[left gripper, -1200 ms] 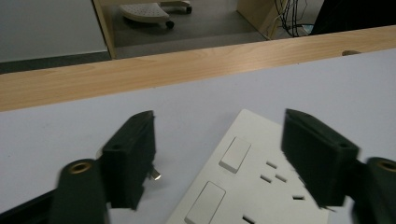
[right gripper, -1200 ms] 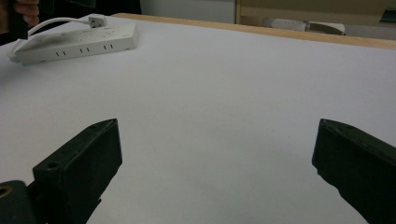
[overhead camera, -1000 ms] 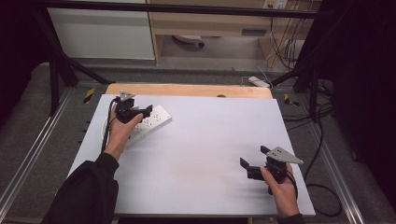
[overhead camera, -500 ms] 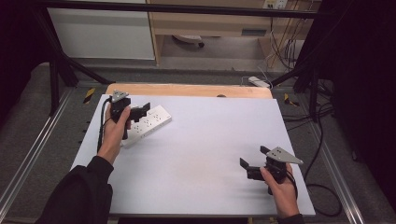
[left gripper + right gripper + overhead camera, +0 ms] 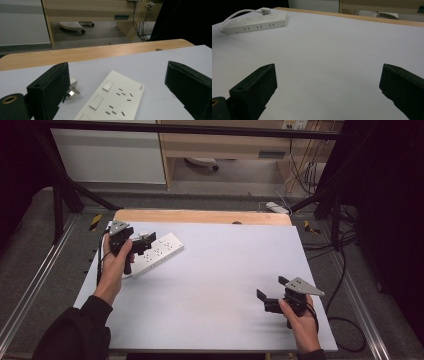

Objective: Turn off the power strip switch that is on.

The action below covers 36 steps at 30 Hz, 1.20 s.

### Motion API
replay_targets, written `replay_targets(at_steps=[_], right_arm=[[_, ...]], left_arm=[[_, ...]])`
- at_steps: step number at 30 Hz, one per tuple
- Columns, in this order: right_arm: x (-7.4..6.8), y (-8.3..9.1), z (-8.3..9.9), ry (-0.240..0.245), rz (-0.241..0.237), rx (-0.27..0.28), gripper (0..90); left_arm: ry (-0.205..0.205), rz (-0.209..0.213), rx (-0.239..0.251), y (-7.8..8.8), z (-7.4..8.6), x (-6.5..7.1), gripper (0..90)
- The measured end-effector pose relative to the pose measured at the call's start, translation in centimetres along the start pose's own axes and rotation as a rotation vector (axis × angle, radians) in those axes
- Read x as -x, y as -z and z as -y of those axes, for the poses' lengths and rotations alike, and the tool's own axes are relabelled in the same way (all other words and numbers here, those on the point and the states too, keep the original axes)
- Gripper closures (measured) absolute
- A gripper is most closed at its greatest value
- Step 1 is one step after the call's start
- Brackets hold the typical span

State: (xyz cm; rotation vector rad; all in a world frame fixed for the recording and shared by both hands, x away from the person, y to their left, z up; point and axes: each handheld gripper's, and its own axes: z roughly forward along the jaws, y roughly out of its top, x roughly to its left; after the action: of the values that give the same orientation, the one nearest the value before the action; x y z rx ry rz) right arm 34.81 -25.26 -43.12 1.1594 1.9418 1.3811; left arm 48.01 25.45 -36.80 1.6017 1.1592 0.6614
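A white power strip [image 5: 156, 252] lies at the far left of the white table [image 5: 220, 270], its plug [image 5: 72, 87] beside it. The left gripper [image 5: 141, 242] hovers over the strip, fingers spread and empty. The right gripper [image 5: 270, 290], fingers also spread, hangs near the table's right front, well apart from the strip.

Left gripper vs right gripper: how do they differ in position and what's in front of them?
The left gripper hangs over the power strip at the far left of the table; the right gripper sits near the front right over bare surface. The left gripper has the strip and its plug close between its fingers; the right gripper sees the strip far off. Both are open, holding nothing.
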Motion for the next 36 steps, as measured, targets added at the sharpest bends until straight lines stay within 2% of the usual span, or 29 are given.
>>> replay_targets(at_steps=[16,25,29,36], right_arm=[[-0.1,-0.1,0.0,0.009,-0.006,-0.001,1.8],[-0.2,-0.2,0.0,0.013,-0.009,-0.007,1.8],[-0.2,-0.2,0.0,0.012,-0.008,-0.006,1.8],[-0.1,-0.2,0.1,0.011,-0.005,-0.008,1.8]], left_arm=[[-0.007,0.036,0.021,4.0,0.8,1.5,5.4],[-0.013,0.067,0.035,5.6,1.1,2.4,5.4],[-0.028,0.07,0.038,6.2,1.4,2.9,5.4],[-0.026,0.091,0.045,7.4,1.9,3.5,5.8]])
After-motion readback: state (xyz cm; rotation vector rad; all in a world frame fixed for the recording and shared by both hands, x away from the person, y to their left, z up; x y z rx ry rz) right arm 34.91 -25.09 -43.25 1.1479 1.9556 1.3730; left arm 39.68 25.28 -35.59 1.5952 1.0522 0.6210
